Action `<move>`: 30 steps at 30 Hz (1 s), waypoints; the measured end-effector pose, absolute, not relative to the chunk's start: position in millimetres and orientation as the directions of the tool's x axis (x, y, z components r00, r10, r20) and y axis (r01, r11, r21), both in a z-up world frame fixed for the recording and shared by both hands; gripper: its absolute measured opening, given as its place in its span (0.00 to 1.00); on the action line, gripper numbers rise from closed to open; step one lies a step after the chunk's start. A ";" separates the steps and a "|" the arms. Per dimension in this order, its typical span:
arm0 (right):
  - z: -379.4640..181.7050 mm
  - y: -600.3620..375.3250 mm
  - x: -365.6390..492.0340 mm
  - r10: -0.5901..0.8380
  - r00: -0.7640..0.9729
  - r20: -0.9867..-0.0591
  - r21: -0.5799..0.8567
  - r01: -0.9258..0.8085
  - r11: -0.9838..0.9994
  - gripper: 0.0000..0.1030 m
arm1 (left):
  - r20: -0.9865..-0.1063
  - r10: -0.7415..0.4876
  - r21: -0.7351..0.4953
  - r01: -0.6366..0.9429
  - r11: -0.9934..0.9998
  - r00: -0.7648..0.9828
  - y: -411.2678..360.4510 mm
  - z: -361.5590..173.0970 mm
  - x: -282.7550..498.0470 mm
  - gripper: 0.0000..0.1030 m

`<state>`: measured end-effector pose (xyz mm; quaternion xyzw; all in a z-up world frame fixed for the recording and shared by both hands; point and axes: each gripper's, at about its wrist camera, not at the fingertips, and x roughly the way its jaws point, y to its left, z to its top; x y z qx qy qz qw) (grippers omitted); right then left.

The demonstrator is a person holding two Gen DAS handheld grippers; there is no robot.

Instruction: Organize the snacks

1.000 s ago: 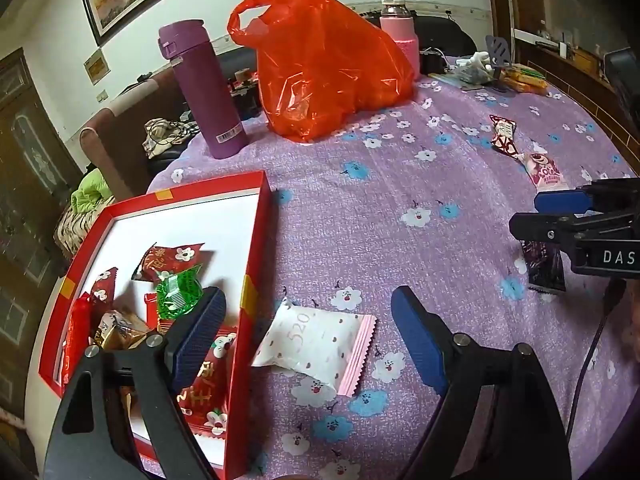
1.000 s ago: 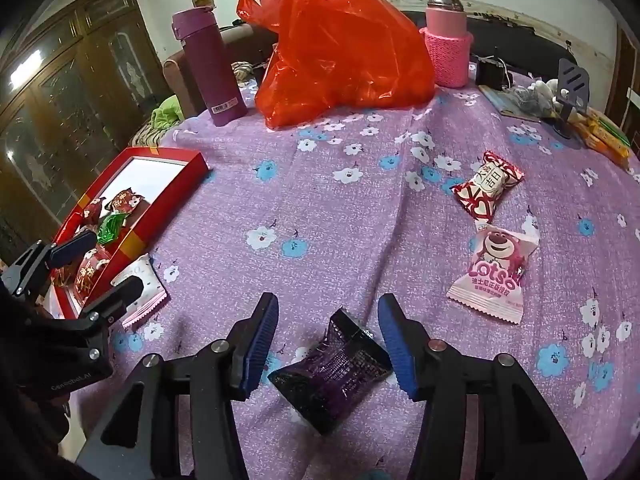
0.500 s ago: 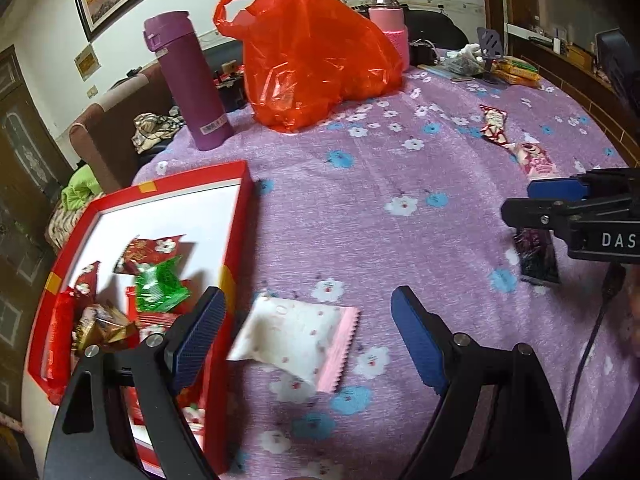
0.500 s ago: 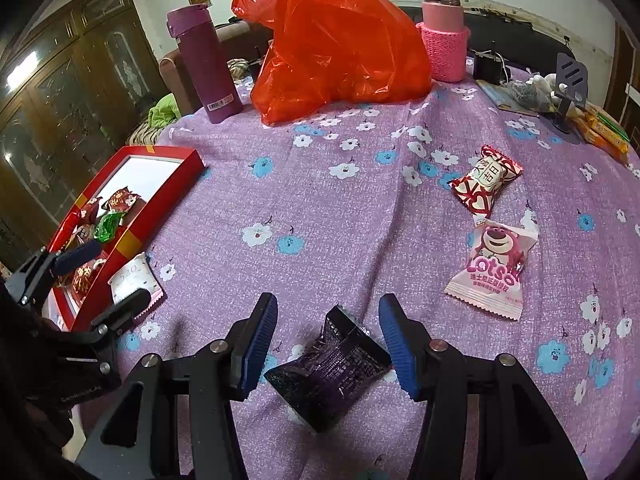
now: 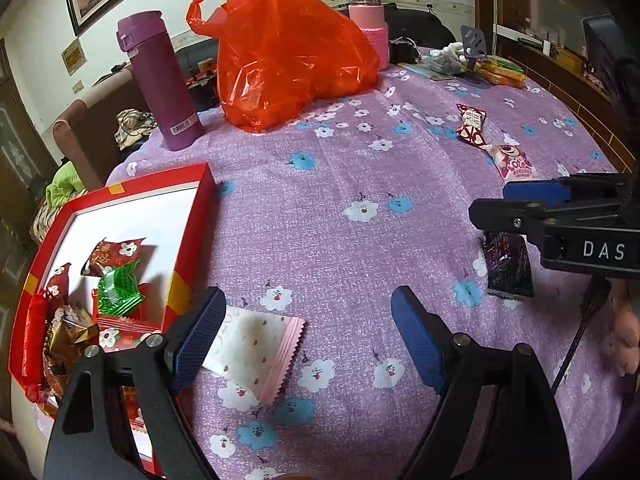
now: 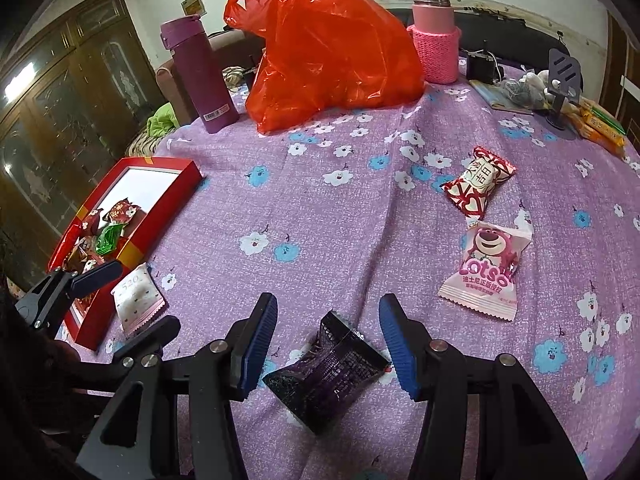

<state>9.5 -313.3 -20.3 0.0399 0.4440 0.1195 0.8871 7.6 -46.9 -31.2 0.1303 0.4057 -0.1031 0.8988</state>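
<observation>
A red box point(image 5: 194, 236) with several wrapped snacks stands at the table's left edge; it also shows in the right wrist view point(image 6: 164, 204). A white and pink packet point(image 5: 256, 350) lies beside it, between the fingers of my open left gripper point(image 5: 308, 340). My open right gripper point(image 6: 328, 346) straddles a dark purple packet point(image 6: 328, 372) on the cloth, also seen in the left wrist view point(image 5: 508, 266). A pink Lotso packet point(image 6: 486, 268) and a red heart candy point(image 6: 478, 186) lie to the right.
A red plastic bag point(image 5: 288, 56), a purple flask point(image 5: 160, 80) and a pink-sleeved jar point(image 5: 370, 28) stand at the back of the purple flowered tablecloth point(image 5: 340, 184). A phone stand point(image 6: 562, 84) and small items sit at the back right.
My left gripper has shifted right and back, so the white and pink packet now lies toward its left finger. The right gripper has barely moved over the purple packet.
</observation>
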 end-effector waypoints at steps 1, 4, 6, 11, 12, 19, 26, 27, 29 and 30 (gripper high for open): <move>-20.5 -313.5 9.7 0.248 0.576 -0.779 0.178 -0.176 0.968 0.53 | -0.758 -0.082 0.149 0.294 0.944 0.647 -47.8 -31.8 8.3 0.83; -20.8 -313.8 10.6 0.248 0.574 -0.780 0.179 -0.174 0.968 0.53 | -0.763 -0.092 0.137 0.299 0.944 0.640 -50.8 -34.2 10.8 0.83; -20.8 -313.9 11.0 0.249 0.574 -0.781 0.180 -0.174 0.968 0.53 | -0.766 -0.098 0.129 0.300 0.945 0.635 -52.7 -35.7 13.1 0.83; -21.7 -313.9 11.9 0.243 0.569 -0.786 0.177 -0.171 0.969 0.54 | -0.776 -0.112 0.108 0.307 0.946 0.621 -57.5 -41.0 18.5 0.83; -22.2 -314.1 12.2 0.244 0.568 -0.786 0.177 -0.170 0.969 0.54 | -0.778 -0.114 0.106 0.308 0.946 0.618 -58.1 -42.1 19.4 0.83; -24.8 -314.5 14.1 0.240 0.563 -0.791 0.177 -0.165 0.970 0.54 | -0.781 -0.120 0.099 0.311 0.945 0.613 -57.7 -45.5 21.0 0.83; -26.7 -314.1 14.5 0.237 0.557 -0.796 0.176 -0.162 0.971 0.54 | -0.795 -0.121 0.090 0.312 0.946 0.595 -57.3 -48.6 23.1 0.83; -26.5 -314.2 14.4 0.238 0.557 -0.795 0.177 -0.162 0.971 0.54 | -0.798 -0.122 0.087 0.314 0.945 0.590 -58.0 -49.5 23.6 0.83; -26.6 -314.4 14.8 0.238 0.557 -0.795 0.177 -0.161 0.971 0.54 | -0.807 -0.129 0.076 0.318 0.945 0.576 -59.9 -51.5 25.5 0.83; -26.6 -314.4 14.9 0.238 0.557 -0.795 0.177 -0.161 0.971 0.54 | -0.815 -0.132 0.067 0.318 0.946 0.565 -61.8 -53.0 27.6 0.83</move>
